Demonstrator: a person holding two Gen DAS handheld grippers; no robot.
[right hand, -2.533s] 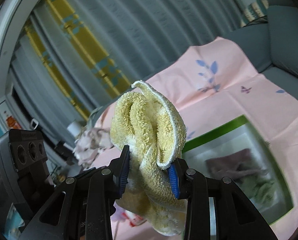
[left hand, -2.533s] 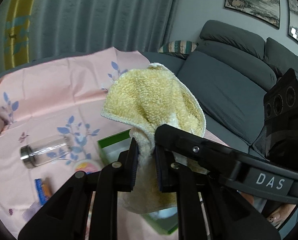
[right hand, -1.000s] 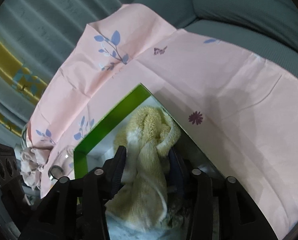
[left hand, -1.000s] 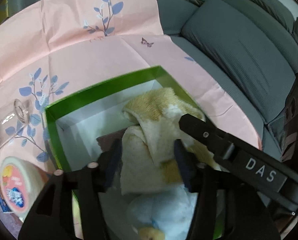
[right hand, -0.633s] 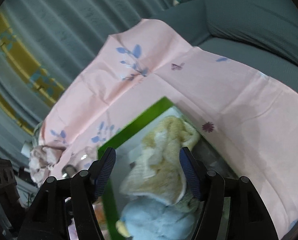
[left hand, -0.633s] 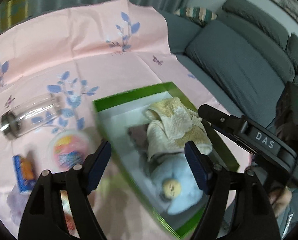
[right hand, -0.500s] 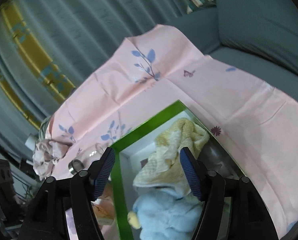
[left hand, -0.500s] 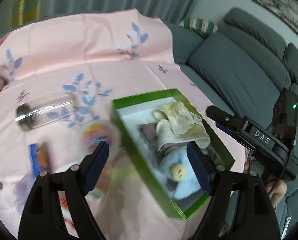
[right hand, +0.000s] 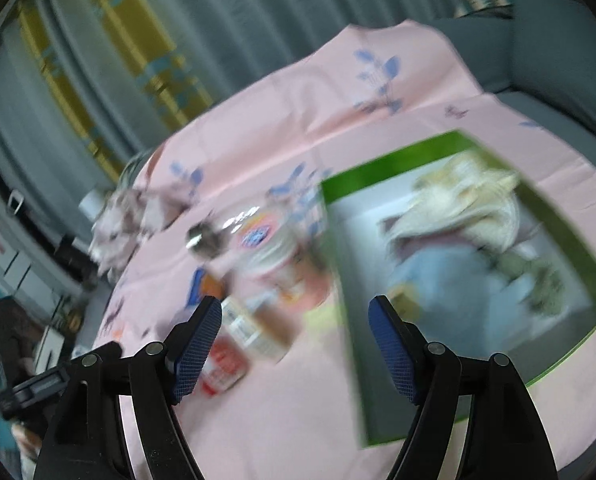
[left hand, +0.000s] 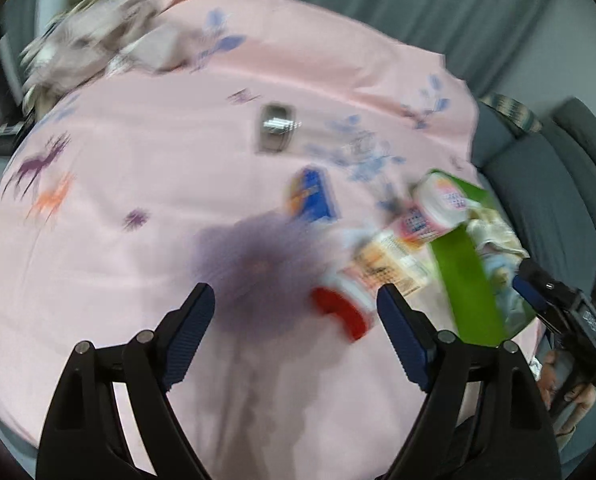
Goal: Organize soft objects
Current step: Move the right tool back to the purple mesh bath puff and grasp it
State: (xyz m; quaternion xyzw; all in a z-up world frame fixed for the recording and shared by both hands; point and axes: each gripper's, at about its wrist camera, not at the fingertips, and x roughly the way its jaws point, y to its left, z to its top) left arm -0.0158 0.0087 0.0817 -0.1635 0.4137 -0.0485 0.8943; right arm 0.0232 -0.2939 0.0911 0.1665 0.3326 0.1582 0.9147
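pink floral cloth: spread as the work surface; everything lies on it.
green-rimmed cardboard box: the collection bin for soft things, so it sits on the cloth with its top open.
yellow terry towel: in the box, far end, on top of the other soft items.
pale blue plush toy: in the box, just nearer than the towel.
crumpled beige-grey fabric: outside the box, well apart at the cloth's far-left edge; likely next.
hard clutter: red-capped bottle, round tub, blue packet, just beside the box.
left gripper: spread wide, empty.
right gripper: spread wide, empty.
writing: none legible, motion blur.
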